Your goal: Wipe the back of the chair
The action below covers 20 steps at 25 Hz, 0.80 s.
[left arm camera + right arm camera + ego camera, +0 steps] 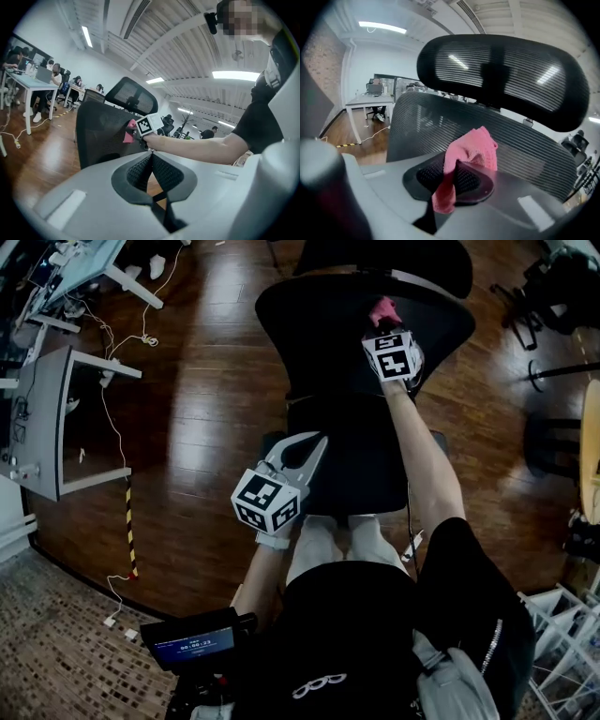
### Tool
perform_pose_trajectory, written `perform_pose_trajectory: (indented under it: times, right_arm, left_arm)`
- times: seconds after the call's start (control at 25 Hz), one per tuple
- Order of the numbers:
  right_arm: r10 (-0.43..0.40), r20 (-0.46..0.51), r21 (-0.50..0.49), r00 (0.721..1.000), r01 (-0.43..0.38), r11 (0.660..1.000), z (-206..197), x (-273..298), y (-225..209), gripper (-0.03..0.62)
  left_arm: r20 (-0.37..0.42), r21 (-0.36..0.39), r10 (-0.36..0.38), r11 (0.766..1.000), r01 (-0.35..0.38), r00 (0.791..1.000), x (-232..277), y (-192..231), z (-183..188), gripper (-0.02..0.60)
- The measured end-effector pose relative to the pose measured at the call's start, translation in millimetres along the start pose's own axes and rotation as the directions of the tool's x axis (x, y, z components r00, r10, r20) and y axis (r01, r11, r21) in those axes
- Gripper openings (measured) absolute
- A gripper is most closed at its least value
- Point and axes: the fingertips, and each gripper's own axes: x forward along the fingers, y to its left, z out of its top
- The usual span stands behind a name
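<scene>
Right claw (457, 163): clamped on a crumpled pink terry cloth (472, 145); the bulk is bunched just past the tips and one tail hangs down between the jaws.

Black mesh backrest of the office chair (423, 123): directly ahead of the right claw, filling the field beyond the cloth; black mesh headrest (501, 70) above and beyond the tips.

Contact: the right gripper view does not settle whether the cloth is pressed on the mesh or just short of it; the head view suggests it sits at the upper part of the backrest, probably touching.

Left claw (305, 448): jaws together, nothing between them; it hangs low, well behind the right claw, tips pointed toward the backrest, idle.

Step in hand (judgement): the wipe itself, at or just before a stroke, high on the backrest; most of the mesh lies below and to either side of the cloth.

Next move calls for: a firm clamp; the bunch pressed flat to the mesh; overlapping sweeps across and downward, since the wad is small against the panel; light pressure, as the mesh will likely give and the chair may swivel; the left claw could steady it.
</scene>
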Motion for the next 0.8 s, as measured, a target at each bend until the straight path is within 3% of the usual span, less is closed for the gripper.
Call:
perform_pose_trajectory:
  times: [0.32,0.52,0.8]
  right_arm:
    - [0.111,0.031,-0.071,0.993,-0.108,0.992,48,46,111,0.041]
    - [0.190,0.040,-0.118,0.981,-0.185,0.976,63,57,165,0.041]
    - [0.390,0.017,-0.163,0.921,-0.382,0.910,69,75,238,0.041]
  left_arm:
    - [0.032,-0.049,0.108,0.993,-0.106,0.994,-63,52,-8,-0.006]
    - [0.043,-0.060,0.126,0.991,-0.124,0.991,-82,68,-11,-0.006]
    - [0.048,-0.062,0.142,0.988,-0.139,0.989,-90,79,-10,-0.006]
